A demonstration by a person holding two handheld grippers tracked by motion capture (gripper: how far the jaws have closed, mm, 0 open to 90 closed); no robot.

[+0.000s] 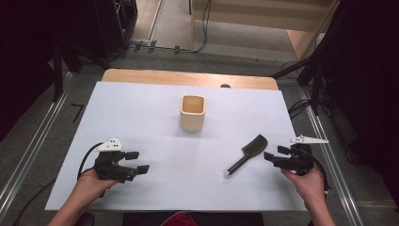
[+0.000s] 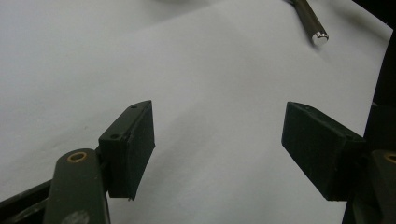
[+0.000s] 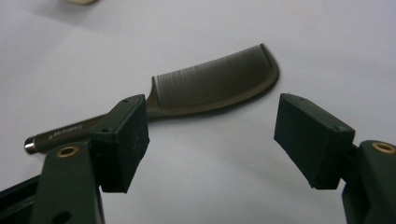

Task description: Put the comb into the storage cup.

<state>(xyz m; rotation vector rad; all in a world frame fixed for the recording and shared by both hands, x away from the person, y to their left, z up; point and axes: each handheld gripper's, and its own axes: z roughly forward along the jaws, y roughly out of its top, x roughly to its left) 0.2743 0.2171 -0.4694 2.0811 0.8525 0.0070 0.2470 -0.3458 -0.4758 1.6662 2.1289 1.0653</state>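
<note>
High view, left to right: the left claw rests at seven o'clock on the white tabletop, jaws wide with nothing between them. A beige cup stands near centre, toward twelve. The dark comb lies flat at four o'clock, just beside the right claw, whose jaws stand wide, empty, facing it.

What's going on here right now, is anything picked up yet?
Nothing is held yet. A person holds a gripper in each hand over a white-covered table. The right gripper sits beside a dark comb that lies flat on the table, jaws open with the comb just ahead of them, not between them. The left gripper rests open at the other side, nothing in it. A beige square cup stands upright farther back.
</note>
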